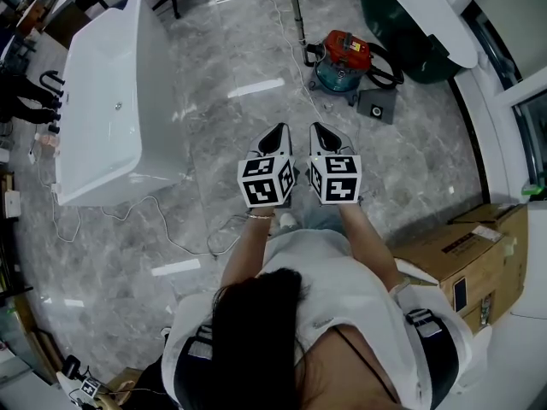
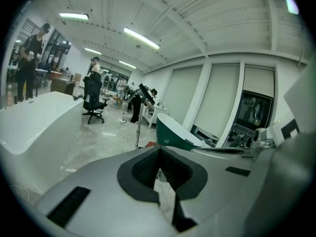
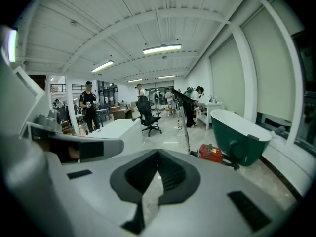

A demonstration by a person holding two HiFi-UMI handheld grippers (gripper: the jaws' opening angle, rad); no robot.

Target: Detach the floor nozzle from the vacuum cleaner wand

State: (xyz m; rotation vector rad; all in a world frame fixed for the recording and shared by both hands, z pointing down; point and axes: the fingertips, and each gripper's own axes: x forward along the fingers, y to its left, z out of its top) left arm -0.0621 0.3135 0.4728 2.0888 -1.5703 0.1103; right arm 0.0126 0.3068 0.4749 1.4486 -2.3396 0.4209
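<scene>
Holding two tools out in front of us, we have them side by side over the shiny grey stone floor (image 1: 214,135). The grey left gripper (image 1: 276,135) has its jaws shut tight with nothing in them, and the grey right gripper (image 1: 320,133) is just the same. Well ahead of both stands the round red and teal vacuum cleaner (image 1: 344,58), with the thin metal wand (image 1: 296,7) rising just beside it. A dark flat square piece (image 1: 377,105) lies near the vacuum cleaner; we cannot tell if it is the part that comes off the wand. A long white bathtub (image 1: 102,101) sits to our left.
</scene>
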